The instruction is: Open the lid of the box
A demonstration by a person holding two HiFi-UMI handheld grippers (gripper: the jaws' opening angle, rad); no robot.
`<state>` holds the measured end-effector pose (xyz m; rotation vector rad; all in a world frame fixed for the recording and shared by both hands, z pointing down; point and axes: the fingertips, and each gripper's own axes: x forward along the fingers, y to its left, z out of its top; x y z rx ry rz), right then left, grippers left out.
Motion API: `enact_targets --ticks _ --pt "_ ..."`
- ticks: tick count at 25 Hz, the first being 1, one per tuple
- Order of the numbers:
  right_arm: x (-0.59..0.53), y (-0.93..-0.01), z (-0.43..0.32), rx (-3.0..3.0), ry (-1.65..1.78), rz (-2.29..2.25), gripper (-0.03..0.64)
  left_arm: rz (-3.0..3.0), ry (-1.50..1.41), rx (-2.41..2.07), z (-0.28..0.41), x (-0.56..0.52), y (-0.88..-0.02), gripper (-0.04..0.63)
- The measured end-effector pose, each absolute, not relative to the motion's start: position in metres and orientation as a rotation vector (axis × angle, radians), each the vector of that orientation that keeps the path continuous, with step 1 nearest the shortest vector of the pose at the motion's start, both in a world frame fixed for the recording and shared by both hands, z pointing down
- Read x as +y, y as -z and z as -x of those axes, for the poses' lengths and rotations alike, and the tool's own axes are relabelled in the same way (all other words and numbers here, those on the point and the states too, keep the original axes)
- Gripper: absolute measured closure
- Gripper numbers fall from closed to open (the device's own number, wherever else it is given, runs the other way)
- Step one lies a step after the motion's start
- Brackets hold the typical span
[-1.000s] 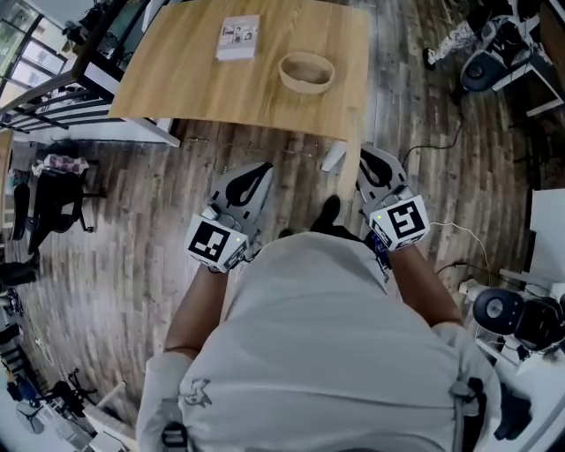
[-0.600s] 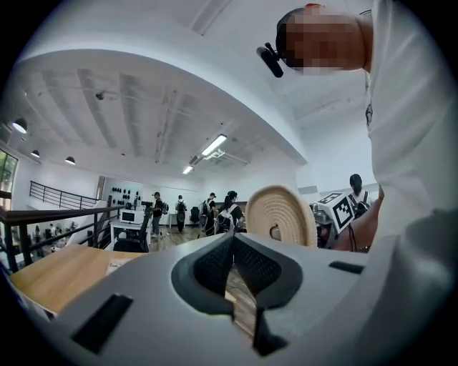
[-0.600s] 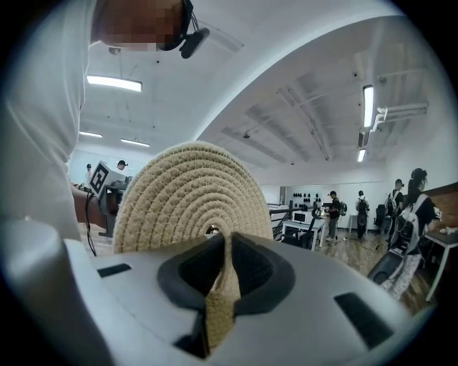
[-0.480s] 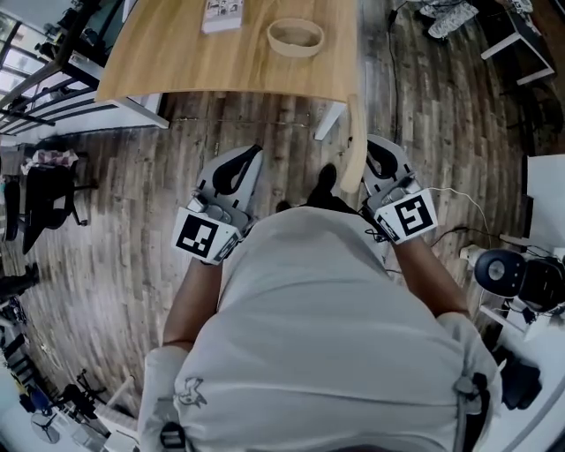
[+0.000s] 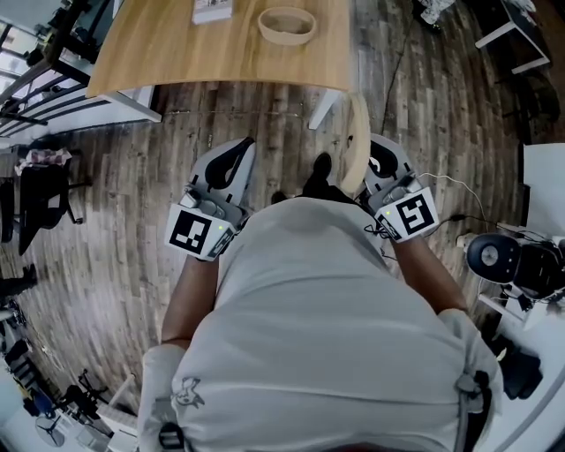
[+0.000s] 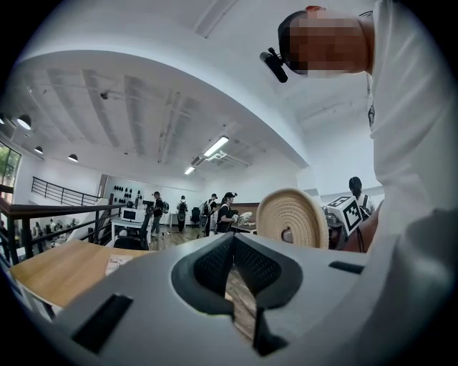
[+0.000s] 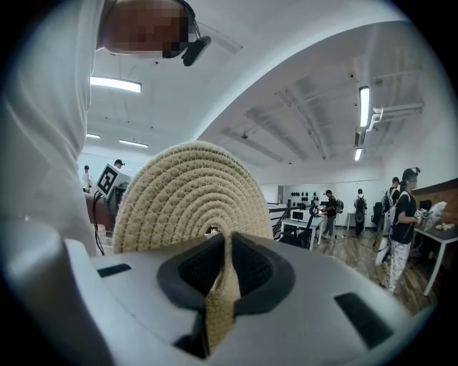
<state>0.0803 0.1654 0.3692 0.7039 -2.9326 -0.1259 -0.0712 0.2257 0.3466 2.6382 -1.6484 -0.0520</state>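
A round woven lid (image 5: pixel 357 146) stands on edge between the jaws of my right gripper (image 5: pixel 374 146), which is shut on its rim. In the right gripper view the lid (image 7: pixel 187 194) fills the middle and rises above the gripper (image 7: pixel 227 241). My left gripper (image 5: pixel 240 146) is shut with nothing in it; its pads meet in the left gripper view (image 6: pixel 232 240), where the lid (image 6: pixel 292 217) shows to the right. The woven box (image 5: pixel 287 25) sits open on the wooden table (image 5: pixel 177 57), well beyond both grippers.
A white packet (image 5: pixel 212 9) lies on the table left of the box. A white table leg (image 5: pixel 321 109) slants to the wooden floor. A dark chair (image 5: pixel 40 199) stands at the left; cables and equipment (image 5: pixel 516 265) are at the right. Several people stand far off.
The table has slid toward the top of the head view, so both grippers now sit farther back from it. The lid stays in the right gripper; the left stays shut.
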Motion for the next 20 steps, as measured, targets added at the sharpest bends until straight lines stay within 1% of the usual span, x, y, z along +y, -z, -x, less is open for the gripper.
enact_targets --ticks 8,20 --pt "0.163 -0.367 -0.089 -2.941 0.121 -0.722 0.578 -2.652 0.057 -1.634 0.062 0.223 -0.347 0.589" --pt "0.158 -0.362 -0.078 -2.943 0.126 -0.703 0.578 -2.643 0.057 -1.635 0.07 0.22 -0.345 0.589"
